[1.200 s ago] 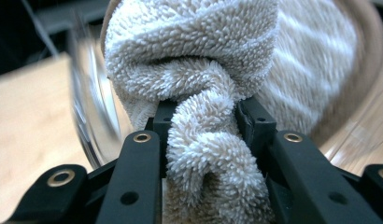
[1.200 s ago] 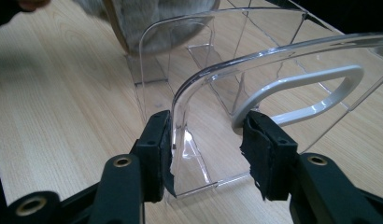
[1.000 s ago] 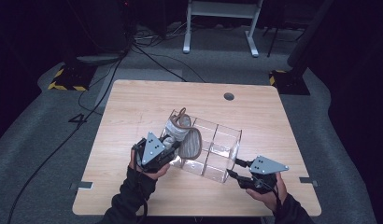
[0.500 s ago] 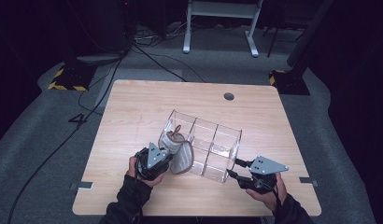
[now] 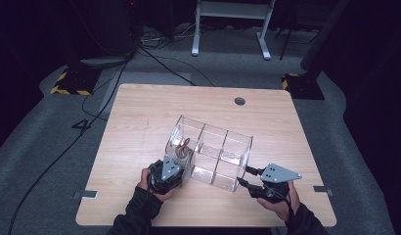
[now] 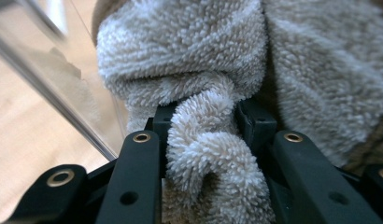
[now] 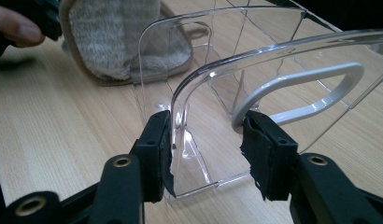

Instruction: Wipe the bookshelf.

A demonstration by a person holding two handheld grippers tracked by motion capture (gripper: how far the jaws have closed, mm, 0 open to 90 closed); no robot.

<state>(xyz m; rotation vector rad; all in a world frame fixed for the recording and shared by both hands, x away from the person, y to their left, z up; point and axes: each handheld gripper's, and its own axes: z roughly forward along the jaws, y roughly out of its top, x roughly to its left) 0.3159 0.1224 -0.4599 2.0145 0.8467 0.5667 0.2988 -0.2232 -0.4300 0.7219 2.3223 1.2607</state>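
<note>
A clear plastic organizer (image 5: 236,138) with three compartments stands on the wooden table (image 5: 140,117). My left gripper (image 5: 180,160) is at its left end, shut on a beige terry towel (image 5: 182,148) that sits down in the left compartment. In the left gripper view a twisted fold of the towel (image 6: 203,60) is pinched between the jaws of the left gripper (image 6: 203,122), beside the clear wall (image 6: 54,79). My right gripper (image 7: 206,140) clamps the organizer's end wall (image 7: 199,84) and its white handle (image 7: 311,88). In the high view the right gripper (image 5: 243,177) is at the organizer's right end.
A round cable hole (image 5: 239,101) lies near the table's far edge. Bare wood surrounds the organizer on every side. Cables and a white frame stand on the grey floor (image 5: 61,147) beyond the table. A finger of the other hand (image 7: 17,28) shows at the upper left of the right gripper view.
The left gripper has come down with the towel, from above the organizer's rim into its left compartment. The right gripper and the organizer have stayed put.
</note>
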